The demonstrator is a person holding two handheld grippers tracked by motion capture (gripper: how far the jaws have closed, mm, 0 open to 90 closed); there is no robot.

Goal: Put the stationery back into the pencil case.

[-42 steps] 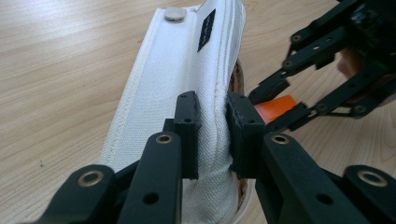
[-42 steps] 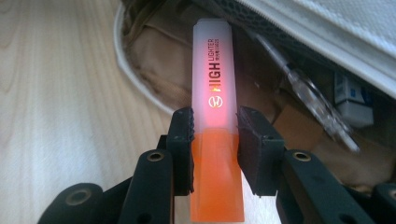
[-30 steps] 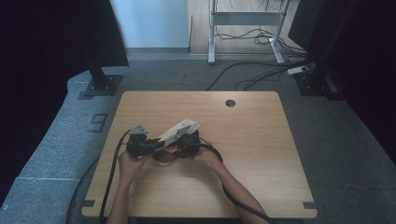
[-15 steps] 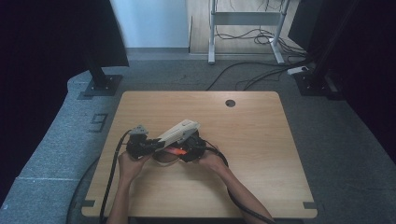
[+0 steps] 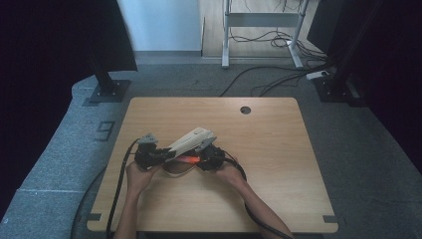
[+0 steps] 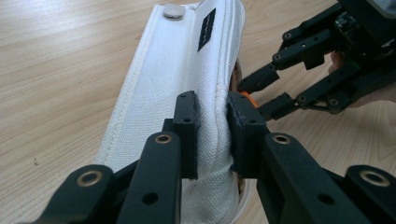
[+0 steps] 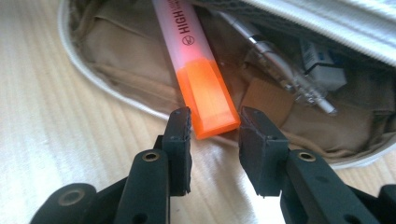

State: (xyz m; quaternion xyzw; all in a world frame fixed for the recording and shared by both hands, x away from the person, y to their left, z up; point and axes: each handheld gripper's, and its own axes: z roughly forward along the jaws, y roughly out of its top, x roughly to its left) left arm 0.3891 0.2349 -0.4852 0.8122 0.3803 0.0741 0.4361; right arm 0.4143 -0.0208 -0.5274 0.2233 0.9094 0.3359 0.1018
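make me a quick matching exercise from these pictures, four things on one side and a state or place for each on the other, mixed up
Things:
1. left gripper
2. right gripper
3. highlighter
4. pen

States or places:
A. clear barrel, lying inside the pouch beside the orange cap
B. jaws apart, either side of the orange cap's end
C. clamped on the white flap of the pencil case
D. orange cap, sticking out of the open pouch toward the jaws

Pairs: 1-C, 2-B, 3-D, 4-A
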